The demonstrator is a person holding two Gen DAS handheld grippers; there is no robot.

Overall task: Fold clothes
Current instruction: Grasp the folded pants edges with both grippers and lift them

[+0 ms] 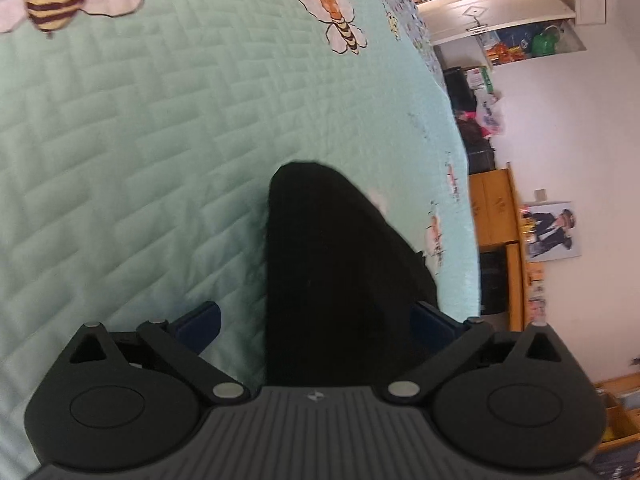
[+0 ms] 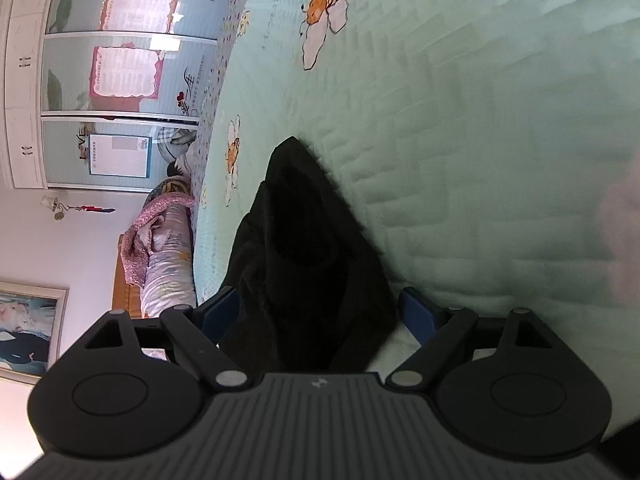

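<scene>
both grippers hang over the bed with dark cloth running up between their blue fingers. left gripper [image 1: 316, 320] has its jaws spread wide; one blue finger [image 1: 200, 322] stands clear of the black garment [image 1: 332, 264] with bedspread showing in the gap, while the other finger sits at the cloth's edge, and i cannot tell whether it touches. right gripper [image 2: 320, 314] is also spread wide, its near finger [image 2: 218, 312] right against the folds of the black garment [image 2: 304, 248] and the far one a little apart, so neither gripper looks to be pinching anything. from each gripper the cloth narrows away to a point on the mint green quilted bedspread [image 1: 140, 140], which is printed with cartoon bees [image 1: 334, 16]. seen from the right gripper, the fabric is bunched in soft folds with a darker hollow in the middle. beyond the bed edge are a rolled floral quilt [image 2: 164, 256] and a wardrobe with frosted panels [image 2: 120, 80]; on the other side, orange wooden furniture [image 1: 496, 216] against a white wall.
</scene>
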